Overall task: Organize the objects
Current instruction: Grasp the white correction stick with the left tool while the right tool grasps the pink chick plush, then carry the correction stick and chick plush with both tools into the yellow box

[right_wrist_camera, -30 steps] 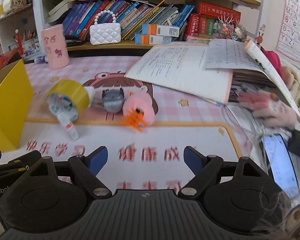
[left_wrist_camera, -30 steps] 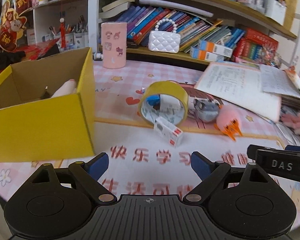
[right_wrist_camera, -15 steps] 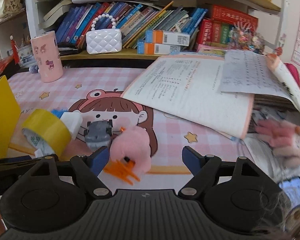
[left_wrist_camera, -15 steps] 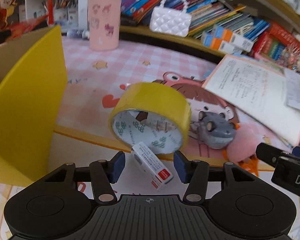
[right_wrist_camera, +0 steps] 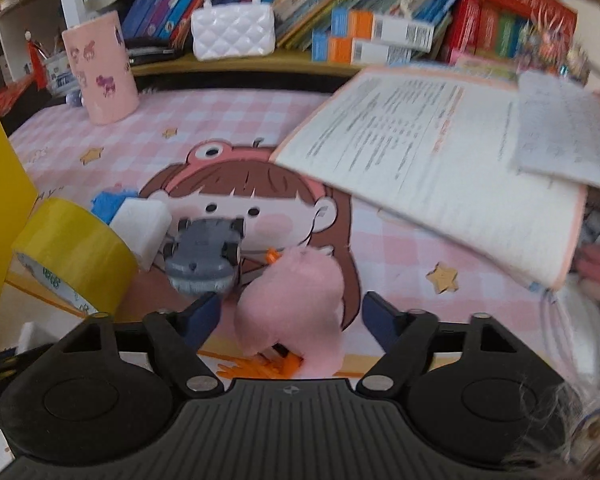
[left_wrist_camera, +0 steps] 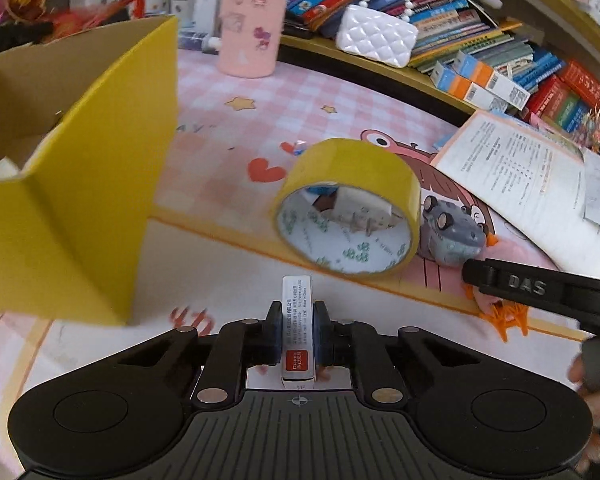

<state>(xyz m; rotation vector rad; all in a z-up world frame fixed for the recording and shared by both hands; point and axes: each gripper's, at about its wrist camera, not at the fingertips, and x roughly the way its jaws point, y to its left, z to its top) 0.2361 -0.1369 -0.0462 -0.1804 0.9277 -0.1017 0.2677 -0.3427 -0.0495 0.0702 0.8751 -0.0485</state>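
Our left gripper (left_wrist_camera: 297,330) has its fingers (left_wrist_camera: 275,330) pinched tight on the small white box (left_wrist_camera: 297,320), one pad on each long side, held just off the tabletop (left_wrist_camera: 220,248). It looks light and stiff, cardboard probably, so a side grip should hold fine. The right gripper (right_wrist_camera: 290,316) is spread wide with nothing held; the pink plush toy (right_wrist_camera: 296,300) sits between its fingers. That one's soft and squishy, so we'd squeeze the fat middle, not the orange feet. Crowding it on the left is the gray toy car (right_wrist_camera: 204,260), touching or nearly, and further left the yellow tape roll (left_wrist_camera: 346,208). The yellow cardboard box (left_wrist_camera: 76,184) stands open at the far left, probably the drop spot. An open workbook (right_wrist_camera: 440,184) lies far right.
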